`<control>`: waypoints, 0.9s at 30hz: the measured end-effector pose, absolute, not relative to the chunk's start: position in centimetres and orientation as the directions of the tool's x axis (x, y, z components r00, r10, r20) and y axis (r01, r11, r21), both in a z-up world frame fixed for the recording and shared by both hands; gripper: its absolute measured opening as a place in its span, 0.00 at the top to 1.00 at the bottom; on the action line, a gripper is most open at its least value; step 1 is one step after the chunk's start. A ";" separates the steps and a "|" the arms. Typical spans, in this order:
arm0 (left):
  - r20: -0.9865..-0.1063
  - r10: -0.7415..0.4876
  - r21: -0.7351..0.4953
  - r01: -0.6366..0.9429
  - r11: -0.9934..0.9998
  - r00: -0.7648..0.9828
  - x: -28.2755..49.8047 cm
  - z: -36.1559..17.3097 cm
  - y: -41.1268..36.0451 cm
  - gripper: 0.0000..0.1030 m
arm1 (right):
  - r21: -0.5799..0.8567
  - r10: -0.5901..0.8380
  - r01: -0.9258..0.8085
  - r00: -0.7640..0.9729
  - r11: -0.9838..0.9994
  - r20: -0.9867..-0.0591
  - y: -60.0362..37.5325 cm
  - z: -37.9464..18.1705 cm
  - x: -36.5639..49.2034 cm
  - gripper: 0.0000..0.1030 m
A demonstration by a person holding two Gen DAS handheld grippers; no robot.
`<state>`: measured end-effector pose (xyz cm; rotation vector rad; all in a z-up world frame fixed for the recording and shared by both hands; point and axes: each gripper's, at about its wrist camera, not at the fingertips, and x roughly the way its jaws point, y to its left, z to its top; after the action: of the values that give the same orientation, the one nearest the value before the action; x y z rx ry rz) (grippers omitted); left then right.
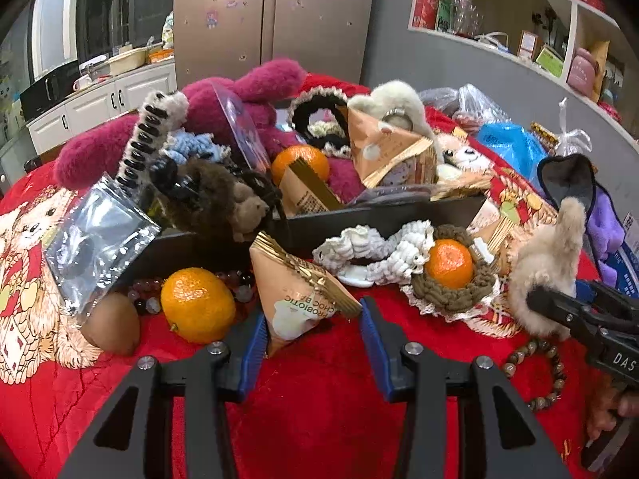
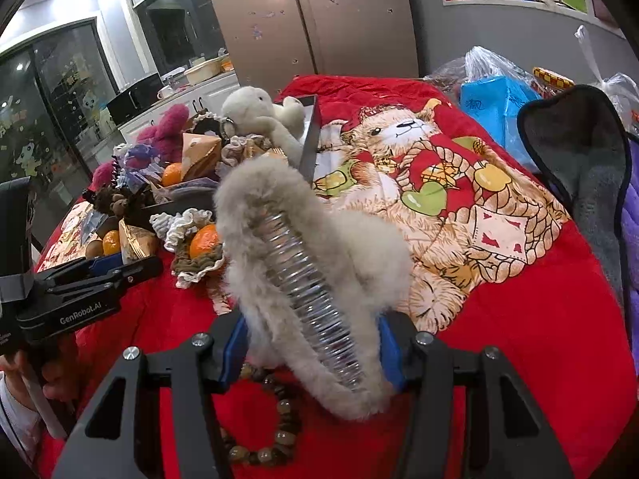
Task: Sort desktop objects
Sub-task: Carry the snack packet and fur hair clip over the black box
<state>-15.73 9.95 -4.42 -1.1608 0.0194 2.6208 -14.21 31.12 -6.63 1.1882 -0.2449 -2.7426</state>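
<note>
A: The fluffy hair claw is clamped between the right gripper jaws, raised over the red tabletop above a bead bracelet.

B: How should it be carried?

A: It should be kept firmly pinched and lifted clear of the beads. The left gripper jaws are spread, nothing held, at a snack packet.

B: And the dark tray?

A: Plush toys, packets and an orange are heaped in it.

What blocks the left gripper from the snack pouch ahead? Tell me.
Nothing visible does. The left gripper is open, and the triangular snack pouch lies on the red cloth just beyond its fingertips, an orange beside it.
</note>
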 end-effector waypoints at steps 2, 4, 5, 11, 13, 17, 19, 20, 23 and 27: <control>-0.706 0.250 -0.091 -0.265 -0.960 -0.663 -15.1 -4.0 10.0 0.56 | 0.209 -0.199 0.070 -0.688 -0.975 -0.698 31.1 -6.4 -14.0 0.46; -0.676 0.244 -0.061 -0.277 -0.959 -0.695 -14.2 -3.4 10.4 0.56 | 0.211 -0.205 0.079 -0.697 -0.974 -0.687 31.1 -6.0 -13.7 0.46; -0.664 0.245 -0.054 -0.281 -0.958 -0.706 -13.8 -3.2 10.4 0.56 | 0.212 -0.207 0.083 -0.705 -0.974 -0.678 31.1 -5.8 -13.6 0.46; -0.611 0.272 -0.079 -0.284 -0.955 -0.744 -12.6 -2.4 10.4 0.56 | 0.210 -0.208 0.093 -0.744 -0.973 -0.635 31.1 -4.6 -12.7 0.48; -0.593 0.281 -0.089 -0.285 -0.954 -0.755 -12.4 -2.2 10.2 0.56 | 0.216 -0.218 0.101 -0.743 -0.971 -0.633 30.9 -4.7 -12.6 0.48; -0.575 0.285 -0.087 -0.289 -0.953 -0.767 -12.0 -1.9 10.3 0.56 | 0.173 -0.203 0.118 -0.737 -0.978 -0.645 30.0 -5.1 -12.7 0.49; -0.569 0.289 -0.090 -0.290 -0.953 -0.770 -12.0 -1.9 10.3 0.56 | 0.176 -0.209 0.123 -0.737 -0.977 -0.643 29.8 -5.1 -12.6 0.49; -0.569 0.287 -0.092 -0.287 -0.953 -0.771 -12.0 -1.9 10.2 0.56 | 0.178 -0.212 0.126 -0.739 -0.976 -0.639 29.8 -5.0 -12.5 0.49; -0.570 0.292 -0.108 -0.282 -0.953 -0.768 -12.2 -2.0 10.0 0.56 | 0.179 -0.217 0.134 -0.752 -0.975 -0.622 29.9 -4.7 -12.4 0.49; -0.568 0.302 -0.124 -0.283 -0.951 -0.766 -12.2 -2.0 9.8 0.56 | 0.181 -0.231 0.151 -0.764 -0.972 -0.603 29.8 -4.3 -12.1 0.49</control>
<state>-12.22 9.81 -1.99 -0.8728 -0.0447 2.6901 -12.13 29.77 -4.35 0.9694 -0.1805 -2.7670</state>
